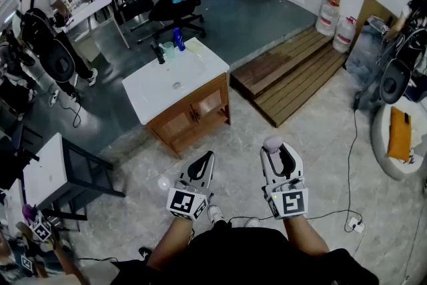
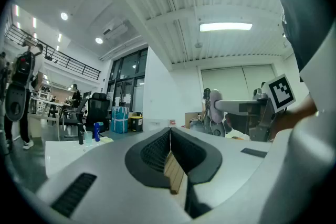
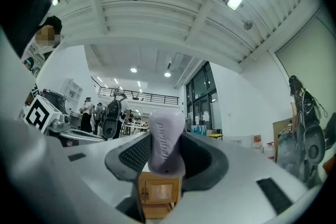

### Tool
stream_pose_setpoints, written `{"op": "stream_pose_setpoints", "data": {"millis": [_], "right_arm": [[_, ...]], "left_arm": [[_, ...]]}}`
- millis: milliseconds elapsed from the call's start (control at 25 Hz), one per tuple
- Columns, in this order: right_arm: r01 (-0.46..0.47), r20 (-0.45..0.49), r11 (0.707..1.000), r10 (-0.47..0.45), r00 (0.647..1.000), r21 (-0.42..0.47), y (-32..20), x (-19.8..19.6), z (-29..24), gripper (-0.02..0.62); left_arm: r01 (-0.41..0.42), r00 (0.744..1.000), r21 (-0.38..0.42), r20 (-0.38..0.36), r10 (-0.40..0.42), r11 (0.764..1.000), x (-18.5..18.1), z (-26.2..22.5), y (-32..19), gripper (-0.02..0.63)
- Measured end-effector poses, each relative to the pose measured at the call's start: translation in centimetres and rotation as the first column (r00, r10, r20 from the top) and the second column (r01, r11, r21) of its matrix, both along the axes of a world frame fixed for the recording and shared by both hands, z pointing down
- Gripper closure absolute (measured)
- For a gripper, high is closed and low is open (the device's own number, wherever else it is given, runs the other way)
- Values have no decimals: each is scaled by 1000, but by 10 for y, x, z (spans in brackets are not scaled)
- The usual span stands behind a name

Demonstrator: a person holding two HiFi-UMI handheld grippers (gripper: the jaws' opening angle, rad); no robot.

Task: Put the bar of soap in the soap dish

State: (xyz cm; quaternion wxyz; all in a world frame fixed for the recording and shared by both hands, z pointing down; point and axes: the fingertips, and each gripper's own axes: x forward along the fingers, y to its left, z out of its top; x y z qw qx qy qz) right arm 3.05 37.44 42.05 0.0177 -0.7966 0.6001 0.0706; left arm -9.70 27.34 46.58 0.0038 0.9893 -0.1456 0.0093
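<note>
A pale lilac bar of soap (image 1: 272,143) stands upright between the jaws of my right gripper (image 1: 275,151), which is shut on it. In the right gripper view the soap (image 3: 165,144) fills the gap between the black pads. My left gripper (image 1: 207,158) is beside it, shut and empty, and its jaws meet in the left gripper view (image 2: 169,136). Both hang over the floor, short of a wooden vanity with a white top (image 1: 160,87). A pale yellow soap dish (image 1: 194,45) sits at the vanity's far corner.
A blue bottle (image 1: 178,39), a clear cup (image 1: 168,49) and a black faucet (image 1: 159,53) stand by the dish. A wooden pallet (image 1: 293,73) lies to the right and a black office chair (image 1: 175,0) stands behind. A white table (image 1: 47,170) and people are at left.
</note>
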Motion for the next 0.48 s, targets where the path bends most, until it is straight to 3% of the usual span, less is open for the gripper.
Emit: {"op": "stream_pose_setpoints", "data": {"millis": [480], "right_arm": [[43, -6, 998, -43, 999, -36, -51, -2, 5, 405]], "left_arm": [[35, 999, 48, 10, -36, 998, -15, -3, -37, 584]]}}
